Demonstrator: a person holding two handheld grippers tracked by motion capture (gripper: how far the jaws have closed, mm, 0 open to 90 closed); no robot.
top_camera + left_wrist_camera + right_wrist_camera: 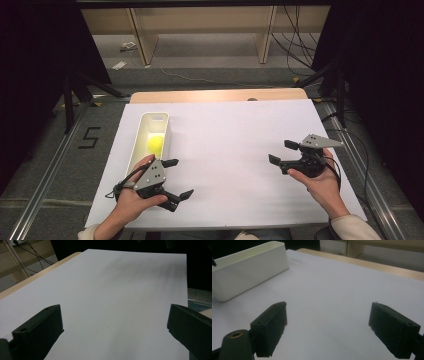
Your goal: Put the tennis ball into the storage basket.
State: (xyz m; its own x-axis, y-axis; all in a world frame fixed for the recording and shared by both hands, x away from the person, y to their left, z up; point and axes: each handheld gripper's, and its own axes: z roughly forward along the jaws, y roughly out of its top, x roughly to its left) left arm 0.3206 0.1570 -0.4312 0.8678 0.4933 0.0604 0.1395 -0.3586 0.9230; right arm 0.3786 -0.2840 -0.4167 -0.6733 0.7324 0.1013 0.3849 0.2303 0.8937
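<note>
Overhead, ball (155, 144) in bin (145, 122) — sideways, wall only.

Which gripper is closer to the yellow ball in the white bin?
Left. The left gripper is beside the near end of the white bin holding the yellow ball; the right gripper is far across the table.

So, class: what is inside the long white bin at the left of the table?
In the high view, the white bin holds one yellow-green ball on its floor. The near end of the bin's inside is covered by the left gripper, so anything there cannot be seen.
</note>
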